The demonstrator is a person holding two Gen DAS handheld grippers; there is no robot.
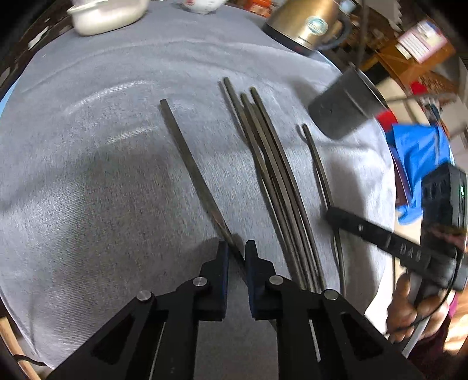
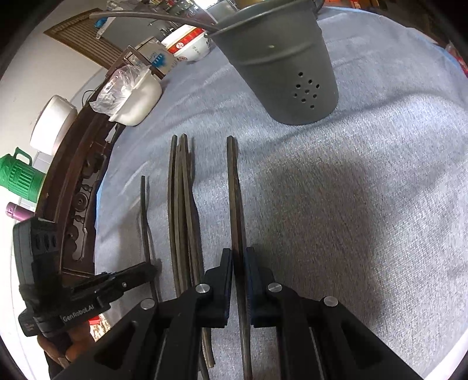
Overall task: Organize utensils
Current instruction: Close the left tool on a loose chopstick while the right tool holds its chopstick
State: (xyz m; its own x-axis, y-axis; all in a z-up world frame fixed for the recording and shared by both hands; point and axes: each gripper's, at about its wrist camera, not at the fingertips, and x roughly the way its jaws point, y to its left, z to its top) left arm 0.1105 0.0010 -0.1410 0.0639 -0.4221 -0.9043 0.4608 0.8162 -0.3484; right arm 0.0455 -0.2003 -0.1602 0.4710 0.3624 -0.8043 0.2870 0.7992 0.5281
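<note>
Dark chopsticks lie on a grey cloth. In the left wrist view my left gripper [image 1: 237, 251] is narrowly open around the near end of a single chopstick [image 1: 190, 163]. A bundle of several chopsticks [image 1: 272, 175] lies to its right, then another single one [image 1: 317, 169]. My right gripper [image 1: 332, 213] shows there by that one. In the right wrist view my right gripper [image 2: 239, 258] is closed on a chopstick [image 2: 234, 187]. The bundle [image 2: 182, 204] lies left of it, and my left gripper [image 2: 152, 270] shows beyond. A grey perforated metal holder [image 2: 280, 61] stands ahead; it also shows in the left wrist view [image 1: 345, 105].
A white lidded dish [image 1: 108, 14] and a gold kettle [image 1: 307, 26] stand at the table's far side. A bowl [image 2: 190, 43] and a white container with a plastic bag [image 2: 131, 96] stand near the dark wooden table edge [image 2: 84, 175]. A green jug [image 2: 20, 175] is off the table.
</note>
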